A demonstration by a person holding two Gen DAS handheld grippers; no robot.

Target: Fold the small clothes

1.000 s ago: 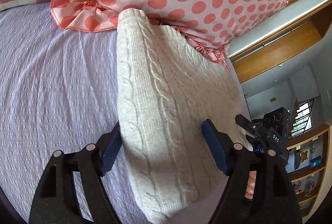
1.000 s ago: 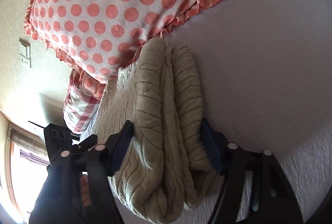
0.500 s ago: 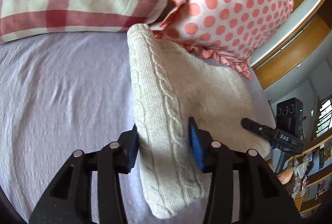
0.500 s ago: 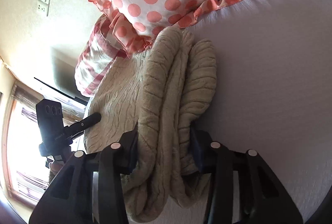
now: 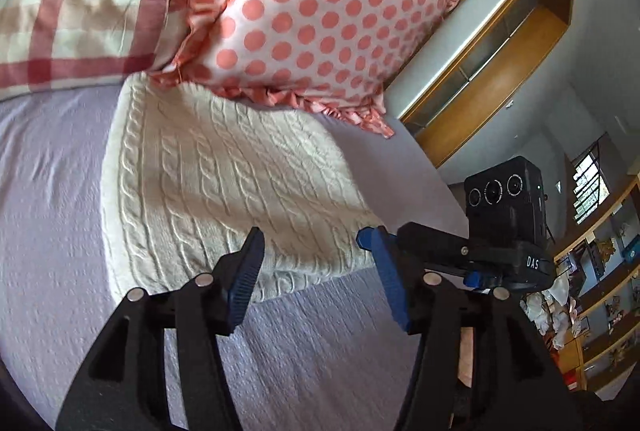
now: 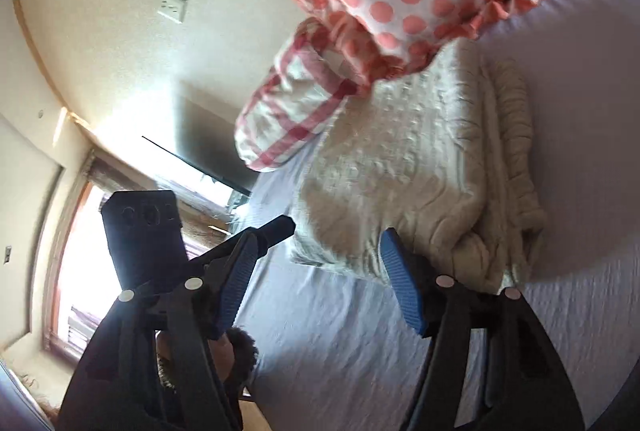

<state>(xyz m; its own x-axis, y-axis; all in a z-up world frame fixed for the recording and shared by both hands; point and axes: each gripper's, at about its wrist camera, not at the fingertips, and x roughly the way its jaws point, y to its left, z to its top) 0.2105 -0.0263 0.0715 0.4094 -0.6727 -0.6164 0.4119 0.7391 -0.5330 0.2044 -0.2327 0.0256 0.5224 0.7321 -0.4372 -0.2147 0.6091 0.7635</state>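
The cream cable-knit sweater (image 5: 224, 187) is laid folded on the bed (image 5: 52, 215), tucked against the polka-dot pillow (image 5: 320, 11). Both tools (left (image 5: 316, 267), right (image 6: 320, 275)) are held released, grasping nothing, just short of its near edge.

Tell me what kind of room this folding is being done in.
Most likely a bedroom: the folded cream sweater lies on a lavender bedspread, against a polka-dot pillow and a red plaid pillow.

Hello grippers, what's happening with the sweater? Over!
Left gripper open, right gripper open, both empty. Cream sweater folded flat on bed, against polka-dot pillow. Nothing in the way.
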